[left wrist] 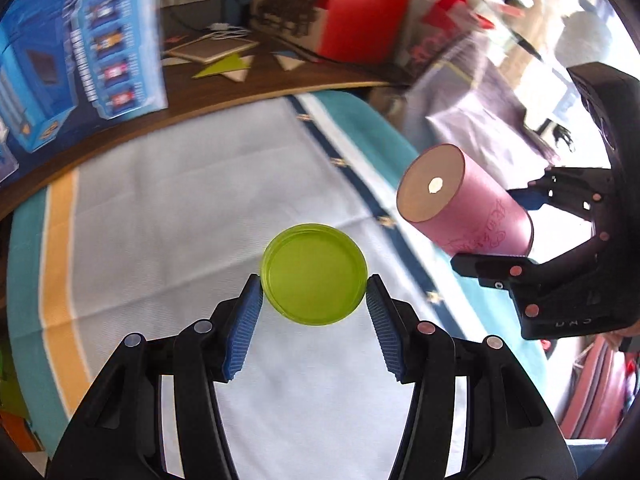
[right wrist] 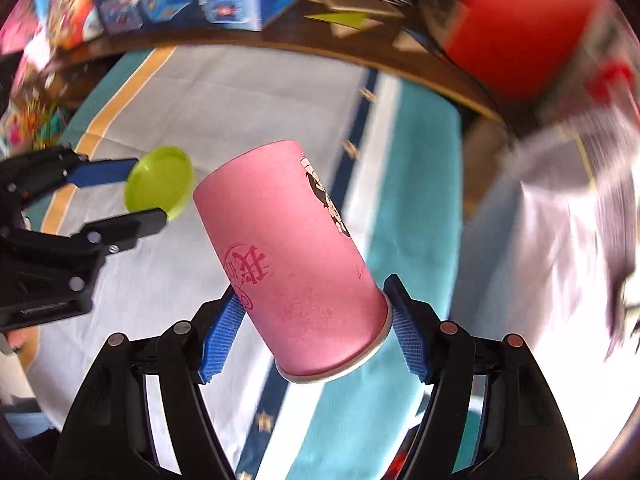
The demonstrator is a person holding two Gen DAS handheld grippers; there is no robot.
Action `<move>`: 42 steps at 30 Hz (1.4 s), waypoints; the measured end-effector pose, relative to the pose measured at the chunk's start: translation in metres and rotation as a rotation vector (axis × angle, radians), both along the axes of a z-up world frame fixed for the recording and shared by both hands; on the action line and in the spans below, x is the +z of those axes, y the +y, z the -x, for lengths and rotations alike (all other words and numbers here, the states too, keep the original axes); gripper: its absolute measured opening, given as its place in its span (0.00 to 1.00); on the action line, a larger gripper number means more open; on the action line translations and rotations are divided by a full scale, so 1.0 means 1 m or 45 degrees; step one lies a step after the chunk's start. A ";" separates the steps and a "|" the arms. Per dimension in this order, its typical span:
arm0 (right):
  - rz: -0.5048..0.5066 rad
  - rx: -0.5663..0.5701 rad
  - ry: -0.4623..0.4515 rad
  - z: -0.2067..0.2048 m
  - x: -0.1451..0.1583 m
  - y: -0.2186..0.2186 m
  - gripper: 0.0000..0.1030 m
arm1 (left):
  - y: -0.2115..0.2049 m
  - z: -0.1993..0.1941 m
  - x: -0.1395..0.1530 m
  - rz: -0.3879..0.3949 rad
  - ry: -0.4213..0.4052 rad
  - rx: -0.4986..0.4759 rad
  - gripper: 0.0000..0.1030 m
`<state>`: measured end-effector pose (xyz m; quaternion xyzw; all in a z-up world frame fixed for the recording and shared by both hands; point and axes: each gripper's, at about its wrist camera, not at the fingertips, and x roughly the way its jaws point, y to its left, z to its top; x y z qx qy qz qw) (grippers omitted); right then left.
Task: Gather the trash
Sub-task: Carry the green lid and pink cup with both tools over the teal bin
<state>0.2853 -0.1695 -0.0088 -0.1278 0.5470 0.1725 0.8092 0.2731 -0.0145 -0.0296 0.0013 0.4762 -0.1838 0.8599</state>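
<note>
Left gripper (left wrist: 314,292): clamped on green lid (left wrist: 315,274), held above striped cloth (left wrist: 180,200)
Right gripper (right wrist: 316,320): clasps pink paper cup (right wrist: 292,256), base pointing forward, beside the lid

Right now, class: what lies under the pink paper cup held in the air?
Under the pink paper cup lies the striped cloth, white and teal. The strip directly behind the cup is covered.

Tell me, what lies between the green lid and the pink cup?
Nothing. In the left wrist view only the striped cloth shows behind the gap between the green lid and the pink paper cup, each held in a gripper.
</note>
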 end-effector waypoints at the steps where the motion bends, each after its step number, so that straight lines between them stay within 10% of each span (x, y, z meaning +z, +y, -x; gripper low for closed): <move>1: -0.024 -0.030 -0.005 0.009 0.001 -0.013 0.65 | -0.012 0.003 0.000 0.005 0.001 -0.022 0.53; 18: -0.360 -0.653 0.045 0.142 -0.039 -0.246 0.66 | -0.216 0.096 -0.013 -0.040 0.078 -0.438 0.53; 31: -0.495 -0.840 0.080 0.184 -0.066 -0.329 0.67 | -0.325 0.124 -0.047 -0.160 0.165 -0.638 0.54; 42: -0.504 -0.855 0.123 0.187 -0.078 -0.341 0.68 | -0.331 0.131 -0.059 -0.227 0.206 -0.599 0.88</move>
